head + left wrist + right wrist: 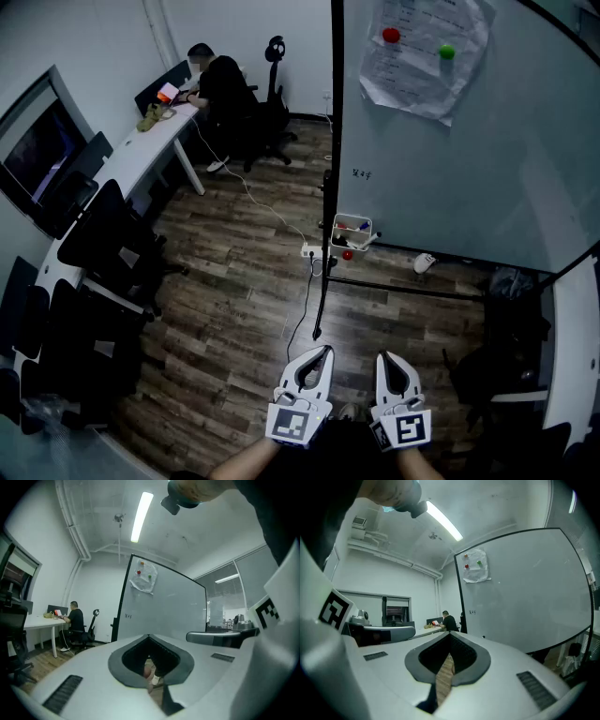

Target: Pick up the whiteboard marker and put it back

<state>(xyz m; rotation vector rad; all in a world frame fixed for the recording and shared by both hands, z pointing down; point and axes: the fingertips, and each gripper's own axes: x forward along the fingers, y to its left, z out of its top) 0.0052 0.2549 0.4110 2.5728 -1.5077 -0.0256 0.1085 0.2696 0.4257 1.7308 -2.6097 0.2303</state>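
— Wooden floor (234, 309) lies below us, and we hold both tools level in front of our body. Is anything in them?
— No. Our left tool (323, 351) is clenched on nothing, and our right tool (382, 357) also has its jaws together, with nothing between them.
— Where is the whiteboard marker?
— We cannot pick it out for sure. A white basket (352, 218) sits at the lower edge of the whiteboard (487, 141), well apart from both tools, with small red and dark things inside.
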